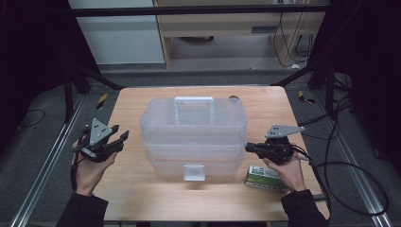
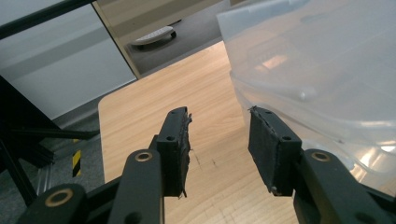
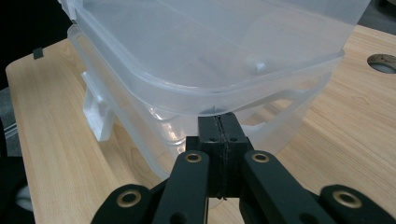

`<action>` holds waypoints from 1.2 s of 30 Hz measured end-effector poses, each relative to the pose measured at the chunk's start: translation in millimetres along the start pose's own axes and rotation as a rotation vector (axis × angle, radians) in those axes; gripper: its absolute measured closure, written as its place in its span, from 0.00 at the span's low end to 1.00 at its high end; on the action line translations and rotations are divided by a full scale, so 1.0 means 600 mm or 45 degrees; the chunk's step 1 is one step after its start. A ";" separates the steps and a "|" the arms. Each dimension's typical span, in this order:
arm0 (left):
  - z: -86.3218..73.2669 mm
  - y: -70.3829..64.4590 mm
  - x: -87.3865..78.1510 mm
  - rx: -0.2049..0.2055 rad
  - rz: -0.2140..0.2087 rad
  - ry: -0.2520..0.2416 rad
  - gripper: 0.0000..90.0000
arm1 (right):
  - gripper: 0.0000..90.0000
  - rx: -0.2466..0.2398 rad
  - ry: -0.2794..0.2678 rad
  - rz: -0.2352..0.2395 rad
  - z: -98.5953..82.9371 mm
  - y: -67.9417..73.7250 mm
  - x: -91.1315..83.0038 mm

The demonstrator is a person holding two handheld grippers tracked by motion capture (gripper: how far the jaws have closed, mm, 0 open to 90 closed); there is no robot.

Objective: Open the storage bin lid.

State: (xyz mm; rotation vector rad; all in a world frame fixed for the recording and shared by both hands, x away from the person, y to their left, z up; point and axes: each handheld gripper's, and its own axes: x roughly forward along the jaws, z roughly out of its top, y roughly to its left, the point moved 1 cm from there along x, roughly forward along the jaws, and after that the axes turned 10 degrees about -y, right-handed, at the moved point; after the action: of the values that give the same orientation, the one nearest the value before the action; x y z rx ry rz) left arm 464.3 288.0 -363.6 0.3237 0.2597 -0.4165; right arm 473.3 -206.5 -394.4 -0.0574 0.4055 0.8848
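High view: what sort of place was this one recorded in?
Probably a lab or workshop recording station, not a home: a small wooden table inside a black metal frame, loose cables on grey carpet, and a person's hands holding instrumented grippers beside a clear plastic storage box.

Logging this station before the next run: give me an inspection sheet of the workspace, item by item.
Surface: wooden table, light grain, with a round cable hole near the far right corner.
Job's things: clear plastic storage box at the centre, lid on, handle on top, front latch down.
Clutter: small green and white carton at the near right, beside the box.
Grippers: left hand-held gripper open, jaws apart with nothing between them, left of the box; right hand-held gripper shut, tips at the box's side under the lid rim.
Cables: black cable trailing off the right gripper over the floor.
Surroundings: grey floor, black frame bars, pale cabinets behind.
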 end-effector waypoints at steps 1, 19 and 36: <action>-0.005 -0.002 0.001 -0.007 -0.001 -0.001 0.63 | 1.00 0.000 0.000 -0.001 0.000 0.000 0.000; -0.041 -0.045 0.021 0.008 -0.054 0.013 0.58 | 1.00 -0.001 -0.028 -0.013 0.002 0.000 -0.001; -0.031 -0.075 0.022 0.042 -0.086 -0.043 0.59 | 1.00 0.001 -0.063 -0.037 0.006 0.000 -0.001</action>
State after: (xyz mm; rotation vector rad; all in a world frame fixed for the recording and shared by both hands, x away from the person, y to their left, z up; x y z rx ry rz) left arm 453.2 251.3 -396.3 0.3407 0.2317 -0.4930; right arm 473.8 -206.4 -390.9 -0.0408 0.3579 0.8559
